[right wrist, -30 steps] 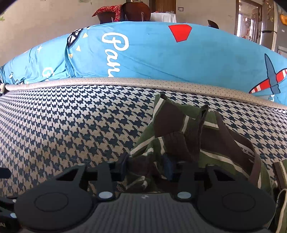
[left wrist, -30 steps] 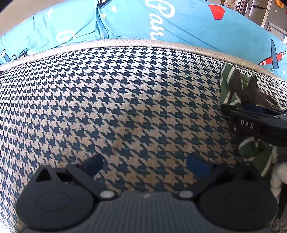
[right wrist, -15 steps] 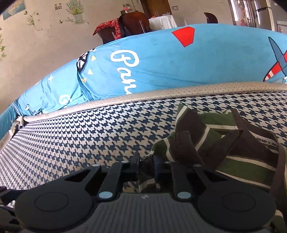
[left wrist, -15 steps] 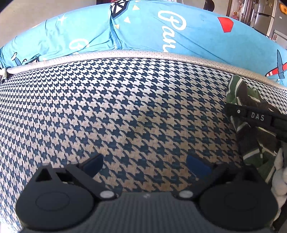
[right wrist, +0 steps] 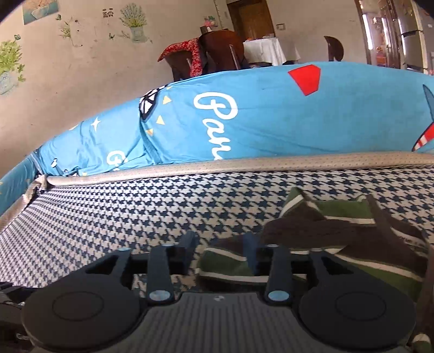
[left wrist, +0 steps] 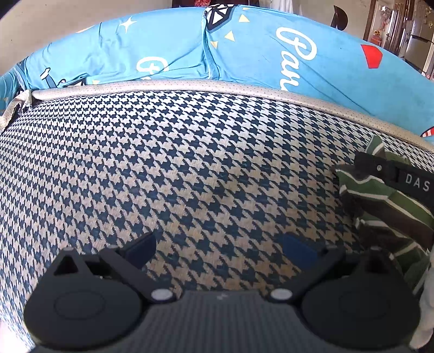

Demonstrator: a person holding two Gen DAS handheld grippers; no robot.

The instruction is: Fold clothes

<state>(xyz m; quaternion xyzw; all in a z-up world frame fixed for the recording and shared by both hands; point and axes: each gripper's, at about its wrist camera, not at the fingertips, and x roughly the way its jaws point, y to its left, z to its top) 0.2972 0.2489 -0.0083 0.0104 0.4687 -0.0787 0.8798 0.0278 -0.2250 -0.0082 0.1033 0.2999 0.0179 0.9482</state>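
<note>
Grippers both parted: left gripper (left wrist: pixel 218 251) over bare houndstooth cushion (left wrist: pixel 190 168), right gripper (right wrist: pixel 221 251) beside striped garment (right wrist: pixel 339 233).

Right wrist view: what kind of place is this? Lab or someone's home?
Most likely a lived-in home, not a lab. Plant stickers on the wall, a table with a white cloth and wooden chairs stand behind, and the striped garment lies on a houndstooth cushion backed by blue printed bedding.

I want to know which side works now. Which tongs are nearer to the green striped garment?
Right. The right tongs are at the green striped garment, its edge between the open fingers. The left tongs hover open over bare houndstooth cover, garment off to their right.
</note>
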